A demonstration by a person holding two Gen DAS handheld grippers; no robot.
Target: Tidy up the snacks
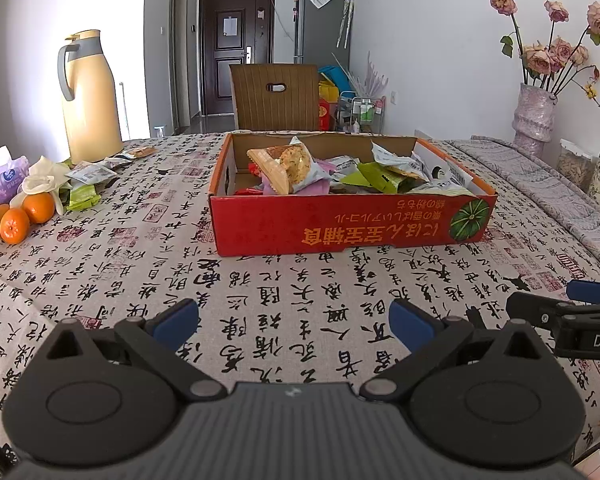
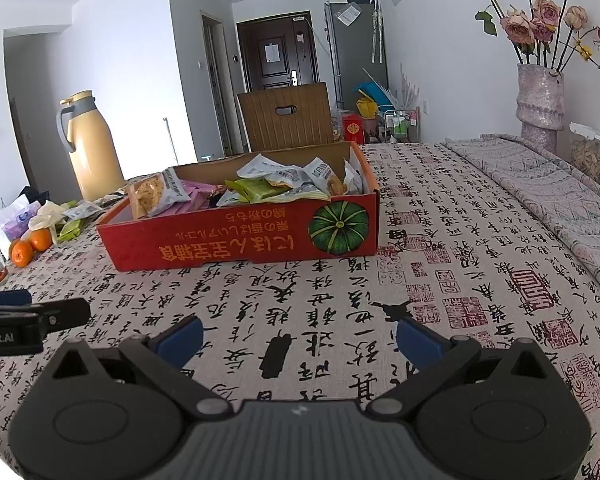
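**Snack box and both grippers, table top**

Left gripper point(image 1: 294, 322): blue-padded fingers point(image 1: 178, 320) spread wide apart, nothing between them, held above the tablecloth point(image 1: 140, 272). Black hinged arms, ribbed grey housing behind.

Right gripper point(image 2: 300, 336): likewise spread wide, blue pads point(image 2: 418, 340) empty, held over the cloth just beside the left one.

Cardboard box point(image 1: 340, 224): stood ahead of both grippers, well apart from the fingers, near the table's middle. Shallow, rectangular, open-topped; red printed front wall with orange lettering upside down and a green pumpkin picture point(image 1: 470, 216) at one end; plain brown inside.

Snack packets point(image 1: 364, 172): heaped loosely inside the box. Crinkled glossy wrappers in white-grey, lime green, pink and red; one clear-fronted packet of pale biscuit point(image 1: 288, 168) propped up highest at the left side.

Loose packets point(image 1: 88, 180): scattered on the cloth left of the box, green and white.

Tangerines point(image 1: 20, 216): round, orange, grouped at the left edge.

Thermos jug point(image 1: 90, 96): tall, cream, smooth, grey handle and collar, behind the loose packets.

Tablecloth: woven, pale, covered in black calligraphy and red seal marks.

Vase point(image 2: 540, 104): mottled pink, ribbed, holding dried roses, at far right.
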